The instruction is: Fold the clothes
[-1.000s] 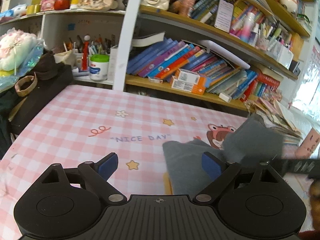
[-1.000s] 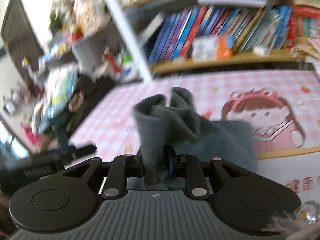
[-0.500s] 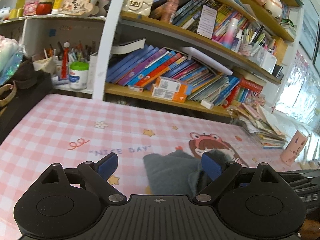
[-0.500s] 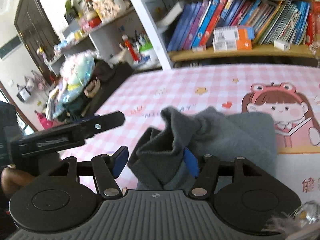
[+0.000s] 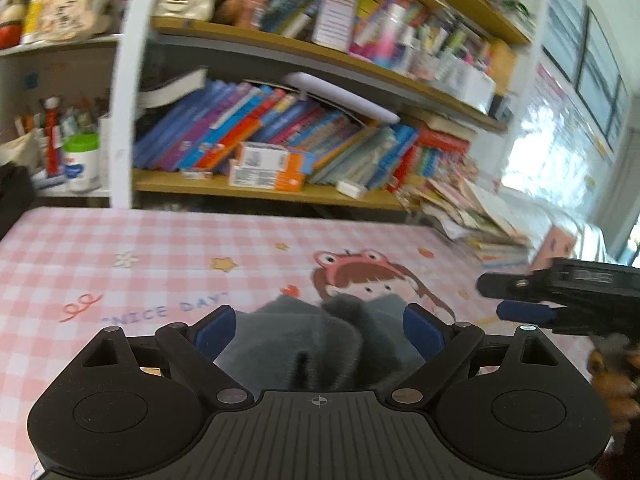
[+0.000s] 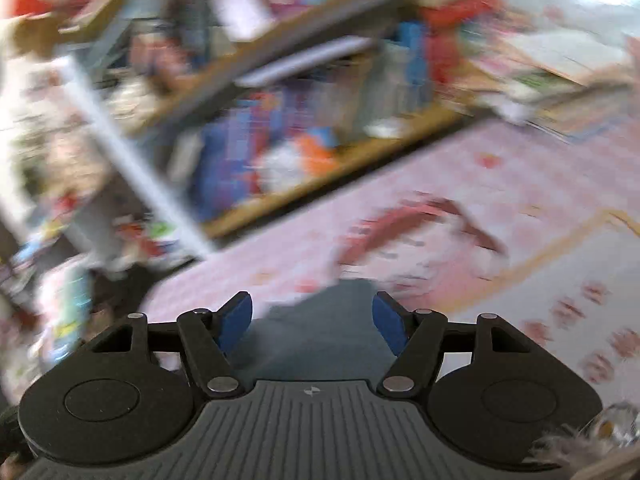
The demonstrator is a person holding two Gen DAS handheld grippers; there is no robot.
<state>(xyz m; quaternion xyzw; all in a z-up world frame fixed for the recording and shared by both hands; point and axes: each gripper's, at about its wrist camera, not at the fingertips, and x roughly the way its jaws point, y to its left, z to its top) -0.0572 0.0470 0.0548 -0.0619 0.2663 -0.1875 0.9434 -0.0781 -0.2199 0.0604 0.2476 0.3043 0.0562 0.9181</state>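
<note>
A crumpled grey garment (image 5: 320, 344) lies bunched on the pink checked table cover (image 5: 120, 248). My left gripper (image 5: 320, 324) stands open just above it, blue pads on either side of the heap and not pressing it. In the left wrist view my right gripper (image 5: 504, 298) hangs to the right of the garment, clear of it. The right wrist view is blurred by motion. There my right gripper (image 6: 312, 316) has its jaws opening, with the grey garment (image 6: 312, 344) lying low between the fingers, loose and not gripped.
A bookshelf (image 5: 280, 192) packed with books runs along the table's far edge. A stack of books and papers (image 5: 480, 224) slumps at the far right. A pot of pens and a white jar (image 5: 80, 160) stand at the far left. A person's hand (image 5: 612, 368) shows at the right edge.
My right gripper opened, let go of the grey garment and swung away to the right with a roll. The garment dropped into a heap. My left gripper slid right, over it.
</note>
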